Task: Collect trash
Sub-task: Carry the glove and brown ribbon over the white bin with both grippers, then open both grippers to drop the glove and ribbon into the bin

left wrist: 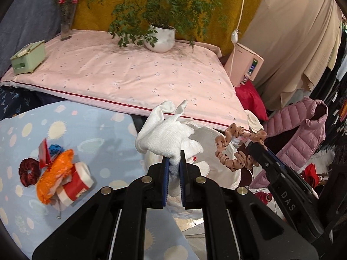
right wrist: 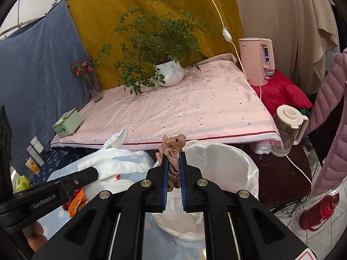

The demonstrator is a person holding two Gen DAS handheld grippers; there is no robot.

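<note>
White cloth is clamped in the left gripper and a spotted peach scrunchie in the right gripper, both hanging over the lined bin directly below, the right one nearer its centre.

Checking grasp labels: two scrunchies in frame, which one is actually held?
The peach polka-dot scrunchie, clamped in the right gripper over the lined bin. The dark red scrunchie lies loose on the blue cloth beside the orange wrapper pile, untouched.

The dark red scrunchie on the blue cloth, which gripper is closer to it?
Left. The left gripper, holding a white glove, is beside the dark red scrunchie; the right gripper is farther away.
</note>
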